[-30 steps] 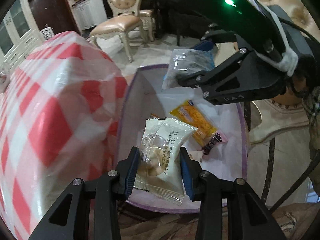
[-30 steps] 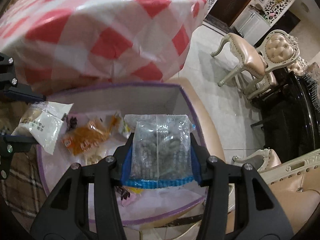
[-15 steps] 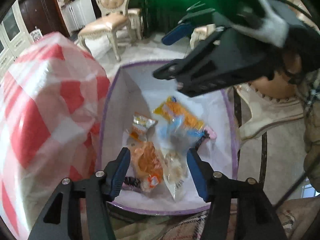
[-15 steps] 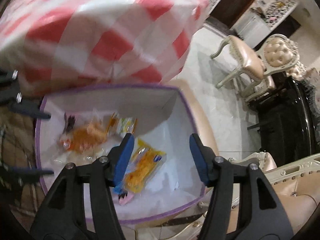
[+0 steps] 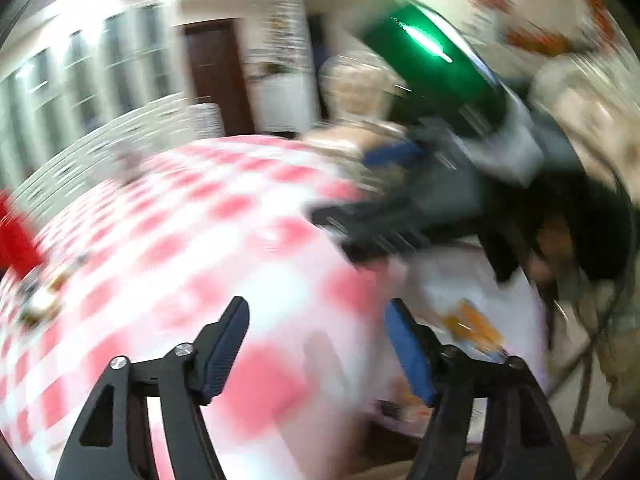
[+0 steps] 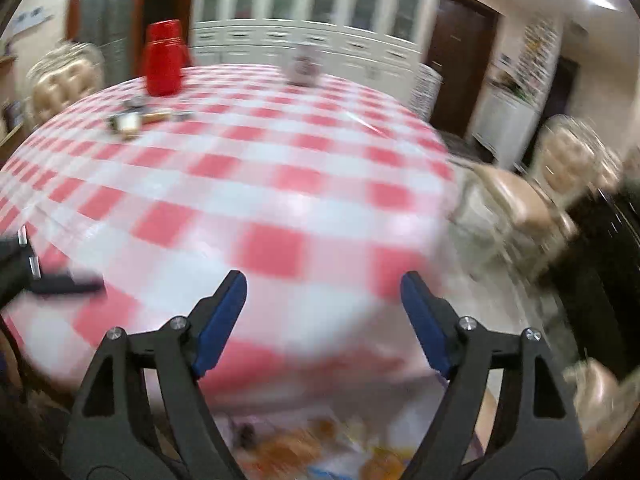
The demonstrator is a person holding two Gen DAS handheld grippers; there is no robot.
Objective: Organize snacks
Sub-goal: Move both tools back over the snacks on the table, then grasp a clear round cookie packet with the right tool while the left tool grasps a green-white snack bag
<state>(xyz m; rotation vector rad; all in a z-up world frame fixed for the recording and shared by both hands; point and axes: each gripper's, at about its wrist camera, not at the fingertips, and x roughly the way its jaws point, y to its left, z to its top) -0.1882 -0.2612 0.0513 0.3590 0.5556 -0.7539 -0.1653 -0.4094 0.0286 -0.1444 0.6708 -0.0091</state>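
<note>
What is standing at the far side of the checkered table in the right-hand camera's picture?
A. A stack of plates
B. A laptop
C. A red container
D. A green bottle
C: a red container stands upright on the far side of the red-and-white checkered table, with a pale blurred cup to its right; nothing green, stacked or screen-like shows there.

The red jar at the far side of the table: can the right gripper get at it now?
Probably yes. The right gripper is open and empty, and checked tablecloth lies bare between it and the red jar. Small items sit just before the jar, slightly to one side.
</note>
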